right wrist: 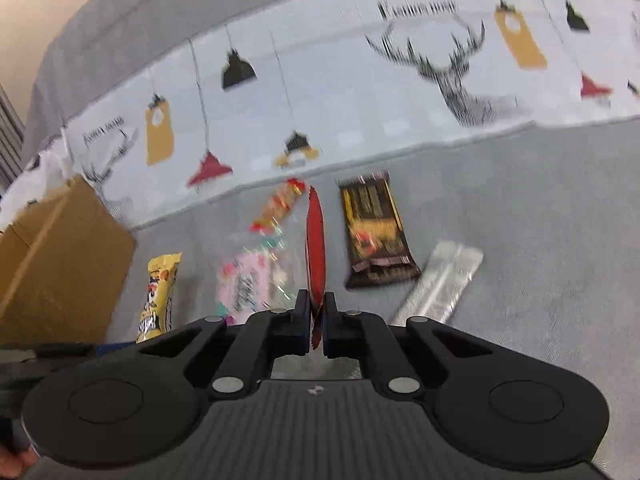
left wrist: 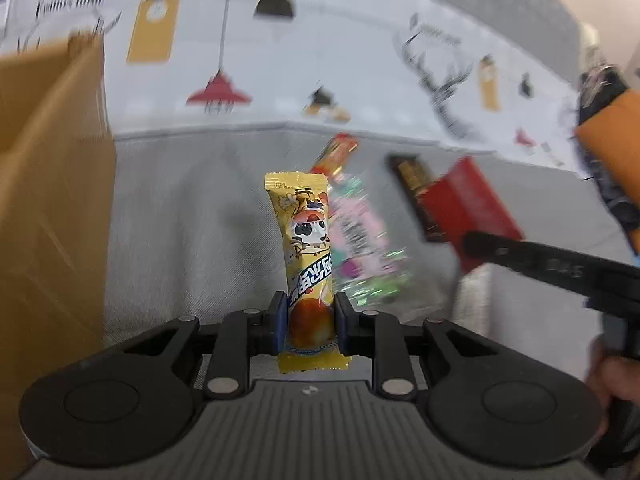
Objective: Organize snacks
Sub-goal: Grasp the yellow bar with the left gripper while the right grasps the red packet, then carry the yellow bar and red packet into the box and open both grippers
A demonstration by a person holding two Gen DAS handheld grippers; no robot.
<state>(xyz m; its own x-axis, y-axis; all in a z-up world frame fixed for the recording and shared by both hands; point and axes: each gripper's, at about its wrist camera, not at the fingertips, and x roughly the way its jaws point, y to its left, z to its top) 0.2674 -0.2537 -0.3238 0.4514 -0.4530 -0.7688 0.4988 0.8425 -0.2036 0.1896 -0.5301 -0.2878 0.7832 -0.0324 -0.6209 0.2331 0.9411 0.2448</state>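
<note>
Left hand-held gripper (left wrist: 308,320) clamping yellow snack (left wrist: 306,240), right hand-held gripper (right wrist: 316,312) pinching red packet (right wrist: 315,248), cardboard box (right wrist: 60,264) interior unseen

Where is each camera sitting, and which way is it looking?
Left wrist: sits on the left gripper, looking along its fingers at the yellow cartoon snack packet it grips; the other gripper's black arm shows at right.
Right wrist: sits on the right gripper, looking at the flat red packet held edge-on.
Both see the brown cardboard box, pink clear-wrapped candy, dark chocolate bar and grey cloth.
</note>
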